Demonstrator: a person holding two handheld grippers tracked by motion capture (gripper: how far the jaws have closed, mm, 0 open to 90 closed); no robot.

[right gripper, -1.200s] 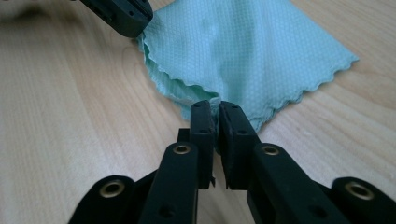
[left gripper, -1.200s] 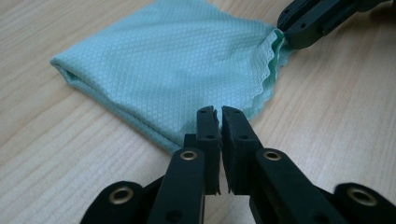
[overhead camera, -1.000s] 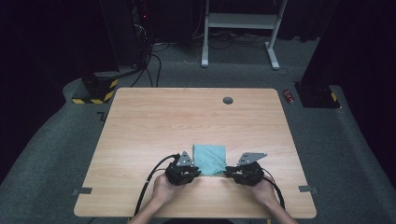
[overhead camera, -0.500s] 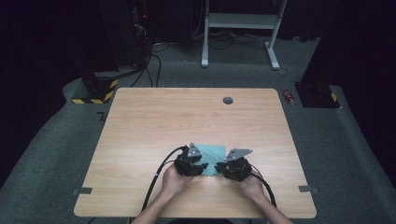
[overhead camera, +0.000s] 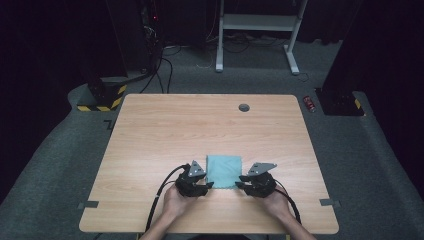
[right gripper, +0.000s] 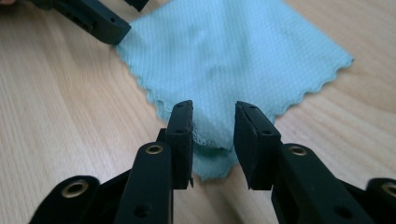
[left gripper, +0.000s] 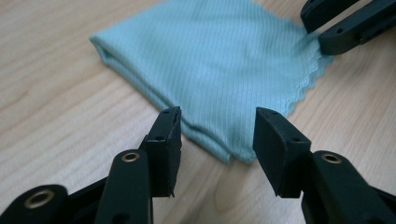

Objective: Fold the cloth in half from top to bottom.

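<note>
Folded teal cloth (overhead camera: 224,170) flat on wooden counter (overhead camera: 165,130), near person's edge, between both tools. Left tool (overhead camera: 206,185) at cloth's near left corner; jaws have just been opening, now parted moderately, corner between them, pads clear of fabric. Right tool (overhead camera: 240,184) at near right corner; jaws have just been opening, gap narrow, scalloped corner between pads, seemingly no longer pinched, though contact hard to judge.
</note>
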